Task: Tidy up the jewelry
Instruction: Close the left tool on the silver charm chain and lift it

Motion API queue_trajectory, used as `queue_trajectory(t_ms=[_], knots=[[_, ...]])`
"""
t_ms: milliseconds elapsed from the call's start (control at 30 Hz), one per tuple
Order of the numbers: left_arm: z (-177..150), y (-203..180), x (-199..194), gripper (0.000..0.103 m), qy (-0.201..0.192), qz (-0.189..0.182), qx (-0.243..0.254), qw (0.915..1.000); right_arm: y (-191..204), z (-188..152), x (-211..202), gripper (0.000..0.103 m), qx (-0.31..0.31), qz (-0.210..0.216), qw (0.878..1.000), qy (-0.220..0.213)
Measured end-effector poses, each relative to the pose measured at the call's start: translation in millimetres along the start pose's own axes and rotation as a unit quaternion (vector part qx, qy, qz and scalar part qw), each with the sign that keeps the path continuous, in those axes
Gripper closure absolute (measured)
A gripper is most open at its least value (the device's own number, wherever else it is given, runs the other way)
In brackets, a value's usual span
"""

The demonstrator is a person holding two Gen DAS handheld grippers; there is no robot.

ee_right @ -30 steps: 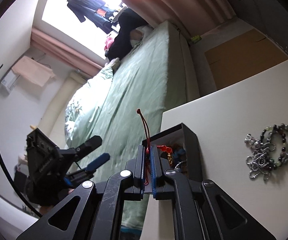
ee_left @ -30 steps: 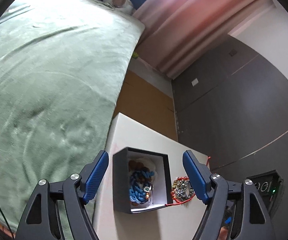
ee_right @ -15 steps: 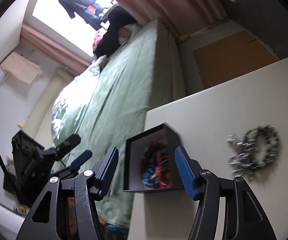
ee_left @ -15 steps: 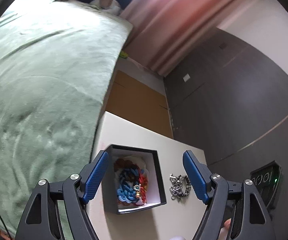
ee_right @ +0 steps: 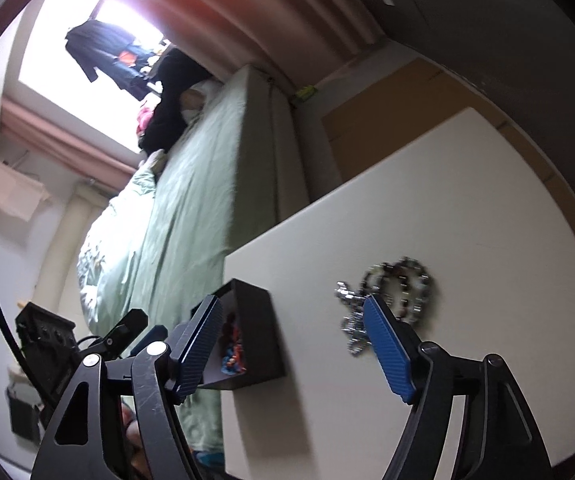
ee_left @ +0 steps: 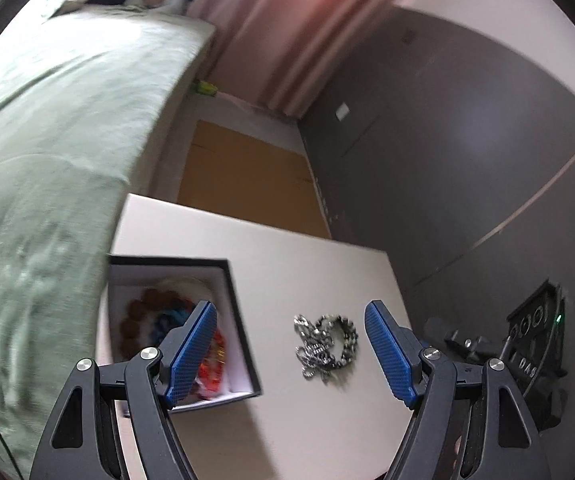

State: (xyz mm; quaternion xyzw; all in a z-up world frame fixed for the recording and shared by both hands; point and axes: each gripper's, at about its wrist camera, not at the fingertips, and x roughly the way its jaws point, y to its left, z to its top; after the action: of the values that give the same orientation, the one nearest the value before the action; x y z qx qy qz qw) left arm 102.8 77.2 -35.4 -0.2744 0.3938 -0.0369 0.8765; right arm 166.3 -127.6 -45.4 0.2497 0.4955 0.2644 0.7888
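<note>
**Both grippers empty and open above table; loose jewelry outside box**

A bed [ee_left: 47,128] with a green cover ran along the table's far-left side, and a pink curtain [ee_left: 287,32] hung behind it. The white table [ee_left: 287,264] stood against the bed, with a brown floor panel [ee_left: 247,184] beyond it.

A black box [ee_left: 239,320] with a white lining sat at the table's left edge, open at the top. Inside lay coloured bead pieces [ee_left: 155,316]: brown, blue and red were made out, though blur prevented a count.

The left gripper [ee_left: 290,354] was spread wide and held nothing; its left finger overlapped the box in view, its right finger stood right of the loose jewelry. The right gripper [ee_right: 292,346] was likewise wide apart and empty, hovering over the table between box and jewelry.

A silver chain and dark bead bracelet [ee_left: 325,346] lay tangled together on the bare table, just right of the box and apart from it.
</note>
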Motion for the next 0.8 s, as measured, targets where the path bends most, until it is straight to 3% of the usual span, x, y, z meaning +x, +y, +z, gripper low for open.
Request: queue_trajectory(t_ms=[233, 467, 600, 800], knots=[[-8, -37, 36, 0.027, 0.035, 0.015, 0.015, 0.9992, -33, 7, -7, 0.029, 0.043, -0.013, 0.999, 0.013], [-14, -49, 87, 0.047, 0.101, 0.041, 0.000, 0.9941, -62, 14, -12, 0.029, 0.078, -0.028, 0.996, 0.032], [-17, -55, 109, 0.048, 0.118, 0.066, -0.004, 0.9908, -73, 17, -18, 0.029, 0.093, -0.027, 0.995, 0.030], [-21, -57, 133, 0.058, 0.130, 0.105, -0.020, 0.9857, -87, 21, -23, 0.029, 0.114, -0.029, 0.993, 0.028]])
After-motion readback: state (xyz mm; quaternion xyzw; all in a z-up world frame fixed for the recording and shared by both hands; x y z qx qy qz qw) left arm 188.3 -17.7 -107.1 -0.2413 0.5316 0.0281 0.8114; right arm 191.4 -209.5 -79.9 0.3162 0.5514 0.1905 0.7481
